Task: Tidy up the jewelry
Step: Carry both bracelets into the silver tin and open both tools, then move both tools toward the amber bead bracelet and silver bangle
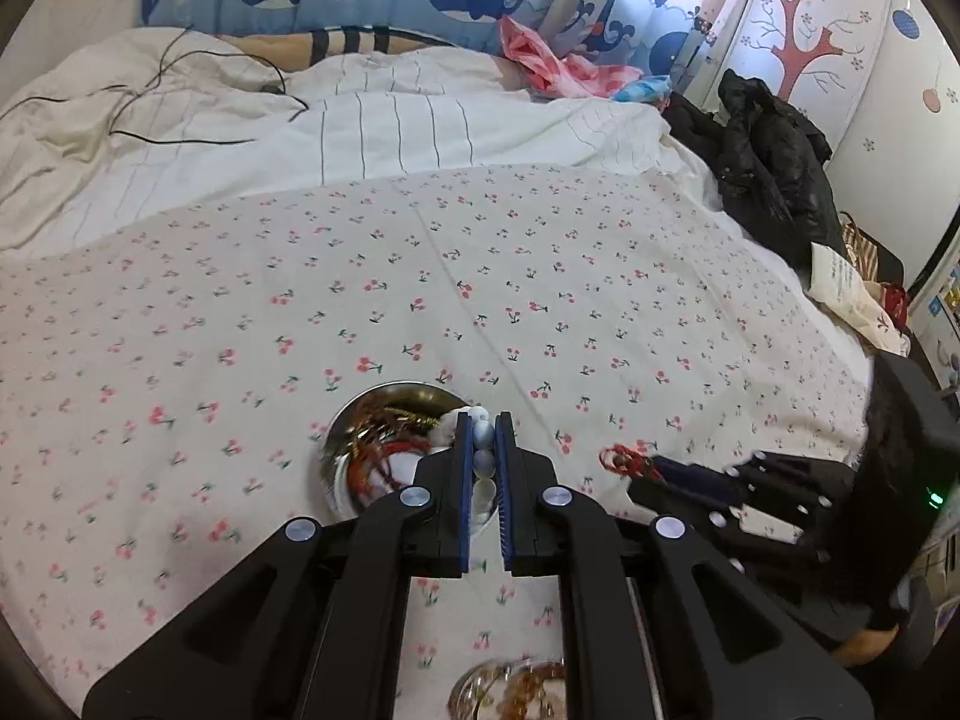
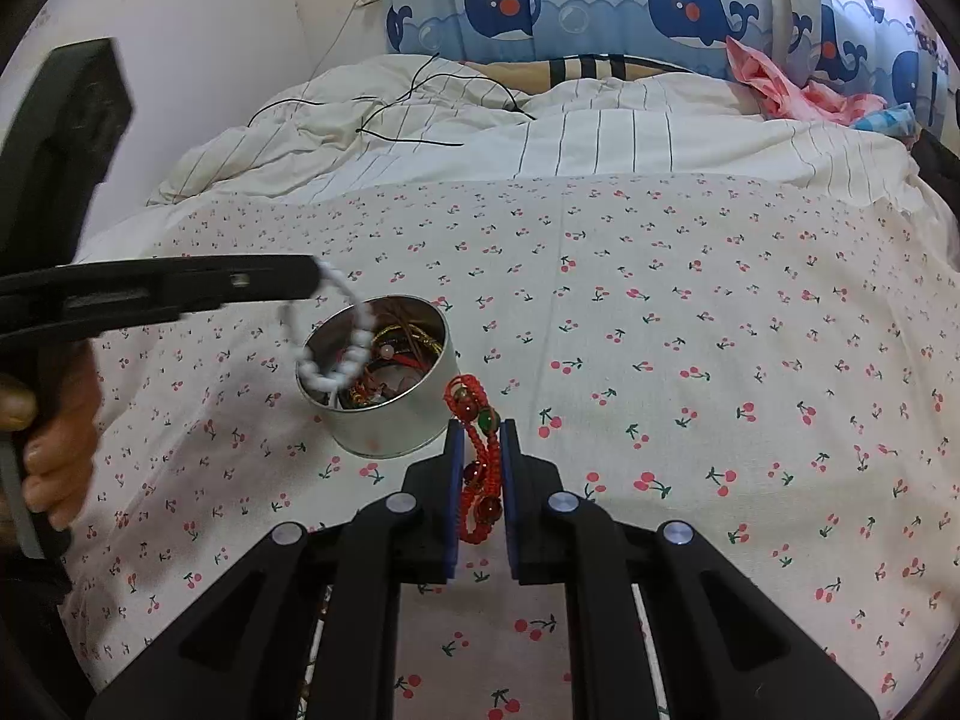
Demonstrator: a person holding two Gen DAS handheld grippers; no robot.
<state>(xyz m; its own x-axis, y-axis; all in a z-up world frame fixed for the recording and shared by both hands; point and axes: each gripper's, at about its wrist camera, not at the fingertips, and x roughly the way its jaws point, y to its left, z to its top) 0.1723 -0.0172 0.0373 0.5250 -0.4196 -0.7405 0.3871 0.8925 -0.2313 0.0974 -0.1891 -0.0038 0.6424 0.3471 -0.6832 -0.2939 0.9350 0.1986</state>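
left tongs (image 1: 483, 438) grip white bead bracelet (image 1: 483, 450) over tin (image 2: 384, 420) | right tongs (image 2: 480, 456) clamp red cord bracelet (image 2: 477, 462)

A shiny metal tin (image 2: 384, 384) sits on the bed's matt cherry-print cotton sheet (image 2: 690, 312), glossy white beads (image 2: 336, 348) and red woven cord (image 2: 477, 468) held by matt black plastic claws.

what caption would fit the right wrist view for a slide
Right gripper shut on a red braided bracelet beside a metal tin, while the left gripper lifts a white bead bracelet.
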